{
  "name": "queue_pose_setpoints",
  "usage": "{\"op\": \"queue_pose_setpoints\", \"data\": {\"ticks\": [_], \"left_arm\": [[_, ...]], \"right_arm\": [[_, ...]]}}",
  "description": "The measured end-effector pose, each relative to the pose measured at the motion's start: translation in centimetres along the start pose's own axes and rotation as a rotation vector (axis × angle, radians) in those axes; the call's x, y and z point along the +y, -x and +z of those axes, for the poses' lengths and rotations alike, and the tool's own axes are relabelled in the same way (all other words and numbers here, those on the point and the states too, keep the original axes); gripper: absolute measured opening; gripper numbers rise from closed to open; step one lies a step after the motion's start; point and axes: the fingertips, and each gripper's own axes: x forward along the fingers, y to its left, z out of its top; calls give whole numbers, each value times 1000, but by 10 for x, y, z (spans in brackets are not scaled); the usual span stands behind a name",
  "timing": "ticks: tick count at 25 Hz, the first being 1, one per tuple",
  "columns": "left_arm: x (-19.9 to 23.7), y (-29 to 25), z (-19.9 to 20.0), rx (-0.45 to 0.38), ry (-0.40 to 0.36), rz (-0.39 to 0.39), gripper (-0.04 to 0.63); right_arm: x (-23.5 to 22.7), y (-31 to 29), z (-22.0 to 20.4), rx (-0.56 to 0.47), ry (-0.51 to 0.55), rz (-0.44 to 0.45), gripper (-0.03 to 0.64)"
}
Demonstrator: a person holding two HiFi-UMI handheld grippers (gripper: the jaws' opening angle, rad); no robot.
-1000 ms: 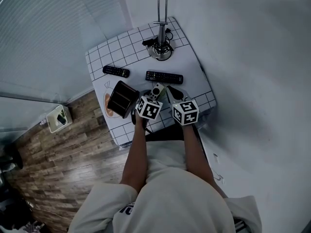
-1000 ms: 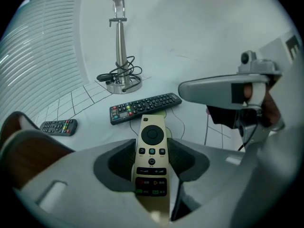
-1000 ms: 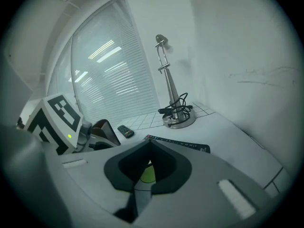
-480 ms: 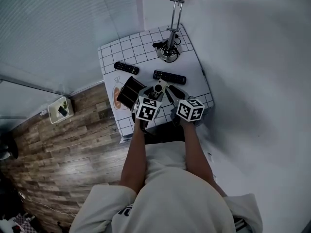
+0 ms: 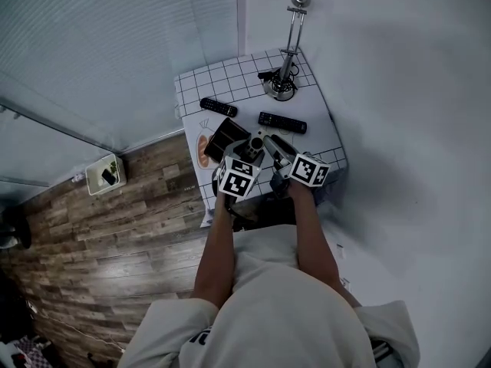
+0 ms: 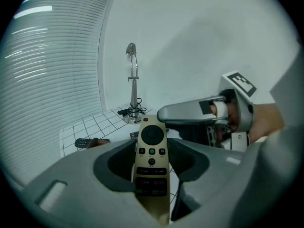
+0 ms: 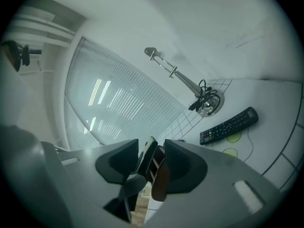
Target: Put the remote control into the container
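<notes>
Compared with a second ago, both grippers are higher above the table (image 5: 230, 81). They sit at the centre of the head view, with the gold remote control (image 6: 152, 136) carried up between them, clear of the checked cloth. The right gripper (image 7: 151, 163) has also rolled over, and its jaws have just been opening.

That looks to me like a hand-over that is done. The left gripper (image 6: 151, 167) now has the remote on its own, so the next job is to carry it to the container (image 5: 227, 137). The container lies tilted at the left edge of the table, just up and left of the grippers in the head view.

In the left gripper view the jaws stand wide and are clamped on the lower body of the remote. Its round button end pokes up and out past the tips.

In the right gripper view the jaws stand well apart. A pale edge of the remote and the brown inside of the container show in the gap, but the pads don't seem to press on either one. I'd call that gripper empty.

Two black remotes (image 5: 219, 107) (image 5: 282, 123) lie untouched further up the table, below the metal stand (image 5: 285, 83).
</notes>
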Motion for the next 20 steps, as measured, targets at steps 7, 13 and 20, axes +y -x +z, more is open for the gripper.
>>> {"op": "queue_pose_setpoints", "data": {"ticks": [7,13,20], "left_arm": [[-3,24,-4,-15,-35,-1,213],[20,37,2,-41,10,54,213],[57,38,31,-80,29,152,214]], "right_arm": [[32,-10,-12,-45,-230,158,68],[61,-31,-7,28,-89,239,58],[92,-68,20,103,146,317,59]]}}
